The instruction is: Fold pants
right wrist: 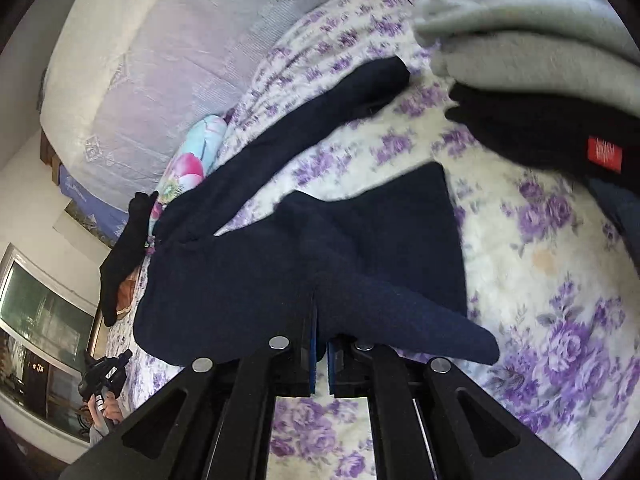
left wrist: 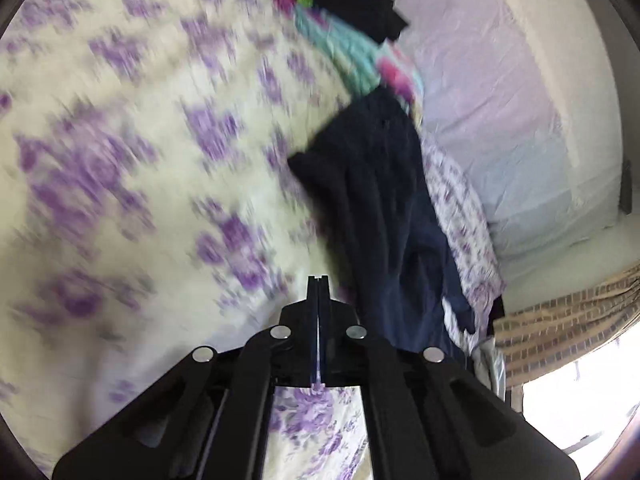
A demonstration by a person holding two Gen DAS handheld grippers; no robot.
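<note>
The dark navy pants (right wrist: 360, 232) lie spread across the purple-flowered bedsheet (right wrist: 560, 280), one leg stretching up towards the far side. My right gripper (right wrist: 320, 300) is shut on a bunched fold of the pants, and the cloth hides its fingertips. In the left wrist view the pants (left wrist: 380, 208) run along the bed's right edge. My left gripper (left wrist: 318, 280) is shut with nothing between its fingers, over the sheet (left wrist: 140, 160) just left of the pants. A hand holds a small black gripper (right wrist: 120, 360) at the right wrist view's lower left.
Folded grey garments (right wrist: 520, 40) and a black garment with a red label (right wrist: 540, 132) lie at the far right. A colourful cloth (right wrist: 188, 168) and a black garment (right wrist: 124, 256) hang at the bed's edge. A pale mattress (left wrist: 500, 100) and brick-patterned curtain (left wrist: 560, 320) stand beyond.
</note>
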